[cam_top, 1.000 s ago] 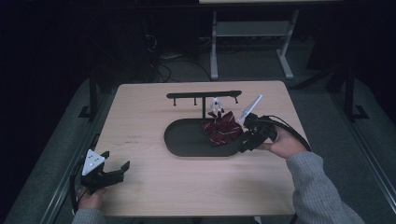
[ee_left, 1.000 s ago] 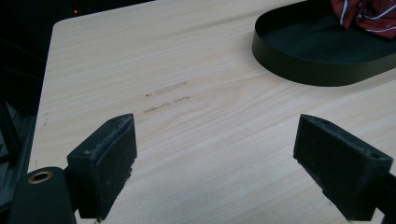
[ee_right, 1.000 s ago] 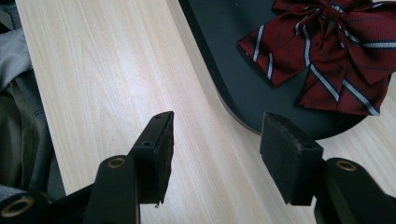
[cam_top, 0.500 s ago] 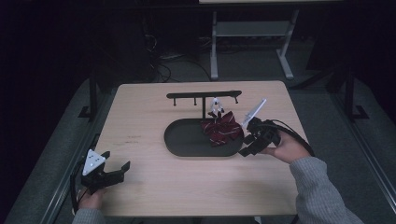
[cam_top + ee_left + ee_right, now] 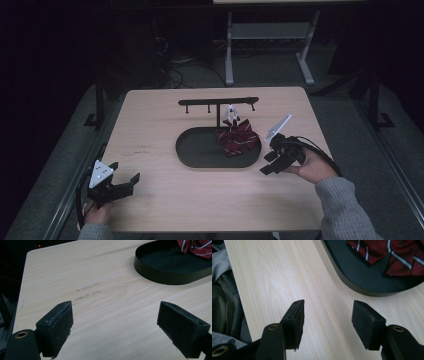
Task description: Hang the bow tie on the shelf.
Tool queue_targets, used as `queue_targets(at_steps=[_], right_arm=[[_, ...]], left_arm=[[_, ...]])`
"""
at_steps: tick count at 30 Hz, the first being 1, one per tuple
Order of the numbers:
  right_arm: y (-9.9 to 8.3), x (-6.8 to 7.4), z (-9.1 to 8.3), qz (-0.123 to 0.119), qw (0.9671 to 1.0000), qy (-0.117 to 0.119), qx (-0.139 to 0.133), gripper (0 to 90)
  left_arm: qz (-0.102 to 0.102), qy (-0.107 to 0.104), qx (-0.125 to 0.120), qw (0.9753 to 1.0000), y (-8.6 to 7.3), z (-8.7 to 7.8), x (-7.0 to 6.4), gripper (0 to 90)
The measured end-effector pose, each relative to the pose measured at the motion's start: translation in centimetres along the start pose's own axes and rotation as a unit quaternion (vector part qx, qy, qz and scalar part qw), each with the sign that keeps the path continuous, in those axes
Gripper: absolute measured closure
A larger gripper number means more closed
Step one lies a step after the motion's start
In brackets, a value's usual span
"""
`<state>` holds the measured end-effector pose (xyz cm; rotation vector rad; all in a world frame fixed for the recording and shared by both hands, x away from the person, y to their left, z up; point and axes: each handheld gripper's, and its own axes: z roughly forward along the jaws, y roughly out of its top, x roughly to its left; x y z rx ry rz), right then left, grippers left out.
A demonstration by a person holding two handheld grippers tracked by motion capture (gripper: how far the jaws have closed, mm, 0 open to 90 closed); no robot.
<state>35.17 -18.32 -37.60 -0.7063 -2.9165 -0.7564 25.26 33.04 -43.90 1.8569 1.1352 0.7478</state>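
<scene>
High view: the striped red cloth (image 5: 237, 140) lies bunched at the right end of the black oval tray (image 5: 200, 150) on the bench (image 5: 150, 125). Right claw (image 5: 270, 162) sits released just beside the tray (likely done placing); left claw (image 5: 122, 184) rests released, well apart.

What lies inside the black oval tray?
In the black oval tray, a red striped cloth fills the right end; the left floor is bare. Whatever lies beneath the cloth is covered.
</scene>
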Motion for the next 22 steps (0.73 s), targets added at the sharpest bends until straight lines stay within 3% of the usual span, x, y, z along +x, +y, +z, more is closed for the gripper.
queue_targets(at_steps=[10,22], right_arm=[[-1.3,0.5,0.3,0.002,1.0,0.001,-0.008,42.9],[-3.6,1.1,1.1,0.02,0.9997,0.0,-0.013,42.3]], left_arm=[[0.0,-0.002,-0.002,1.0,0.0,0.1,-0.1,12.8],[0.003,-0.002,0.0,1.0,0.0,0.1,-0.1,12.8]])
